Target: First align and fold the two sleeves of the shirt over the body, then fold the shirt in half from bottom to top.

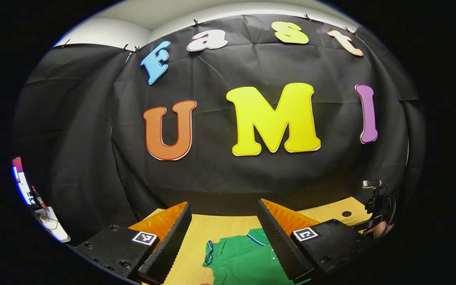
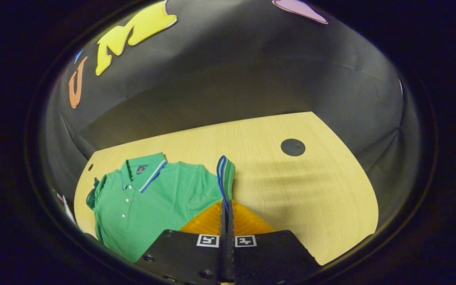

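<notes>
The green polo shirt (image 2: 149,198) lies flat on the wooden worktop (image 2: 291,186), collar toward the booth wall. The right gripper (image 2: 226,206) is clamped on the blue-trimmed cuff of one sleeve (image 2: 226,174), lifting it beside the body. The left gripper (image 1: 224,241) hangs above the shirt with its jaws spread wide, holding nothing.

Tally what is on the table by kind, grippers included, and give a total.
Green polo shirt: 1
Table: 1
Dark round disc set in the table: 1
Grippers: 2, the left gripper with fingers apart, the right gripper shut on the shirt's sleeve cuff
Total: 5
</notes>
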The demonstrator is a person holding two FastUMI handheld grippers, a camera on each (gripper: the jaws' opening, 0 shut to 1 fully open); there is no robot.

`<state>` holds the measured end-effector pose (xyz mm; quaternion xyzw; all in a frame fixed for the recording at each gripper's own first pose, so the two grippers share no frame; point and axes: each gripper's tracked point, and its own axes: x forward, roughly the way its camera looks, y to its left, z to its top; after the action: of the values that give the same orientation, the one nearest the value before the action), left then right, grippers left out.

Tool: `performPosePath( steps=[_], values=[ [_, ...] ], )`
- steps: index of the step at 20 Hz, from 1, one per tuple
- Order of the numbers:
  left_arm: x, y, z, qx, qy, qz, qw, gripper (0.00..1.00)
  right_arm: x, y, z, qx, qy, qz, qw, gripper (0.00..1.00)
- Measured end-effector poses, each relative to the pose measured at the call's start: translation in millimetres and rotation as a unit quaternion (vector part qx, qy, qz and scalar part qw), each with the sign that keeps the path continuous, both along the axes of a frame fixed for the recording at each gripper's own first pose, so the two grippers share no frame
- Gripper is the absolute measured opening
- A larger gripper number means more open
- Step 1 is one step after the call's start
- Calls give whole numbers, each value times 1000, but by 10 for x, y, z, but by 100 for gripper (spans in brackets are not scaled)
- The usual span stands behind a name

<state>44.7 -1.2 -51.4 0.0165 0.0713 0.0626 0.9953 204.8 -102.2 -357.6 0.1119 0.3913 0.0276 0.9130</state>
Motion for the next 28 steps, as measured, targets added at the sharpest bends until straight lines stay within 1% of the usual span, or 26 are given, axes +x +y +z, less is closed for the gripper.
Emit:
performPosePath(
  steps=[3,4,5,6,9,12,14,16,18,19,20,23,24,26,28],
  values=[
    [-42,30,12,-7,-4,3,1000,100,49,299,325,11,-21,7,1000,0],
    [-63,53,22,-8,-5,5,1000,100,45,448,400,12,-24,16,1000,0],
    [-81,82,26,-9,-6,8,1000,100,46,570,448,12,-25,25,999,2],
    [-107,137,41,-9,-7,13,1000,100,38,698,468,9,-24,35,999,0],
    [-208,324,42,-9,-7,32,999,100,24,1075,417,7,-6,52,999,0],
    [-309,513,2,-9,-1,52,999,100,4,1365,302,10,14,63,998,0],
    [-355,640,-11,-4,4,63,998,100,-16,1526,247,21,25,67,997,0],
    [-379,759,-47,0,8,71,997,100,-62,1676,249,36,29,76,996,3],
    [-365,794,-75,-1,10,71,997,100,-80,1721,297,37,22,81,996,28],
    [-341,793,-87,-3,12,67,998,100,-105,1706,328,33,19,82,996,33],
    [-322,779,-103,-4,13,63,998,100,-130,1679,367,27,14,82,996,42],
    [-235,692,-215,-11,19,43,999,100,-196,1540,555,8,-9,75,997,82],
    [-200,652,-265,-15,22,33,999,100,-218,1501,625,3,-20,76,997,83],
    [-122,587,-452,-26,37,15,999,100,-287,1383,747,-14,-34,77,996,95],
    [-29,548,-675,-32,60,-3,998,100,-420,1305,943,-16,-45,74,996,96]
  ],
)
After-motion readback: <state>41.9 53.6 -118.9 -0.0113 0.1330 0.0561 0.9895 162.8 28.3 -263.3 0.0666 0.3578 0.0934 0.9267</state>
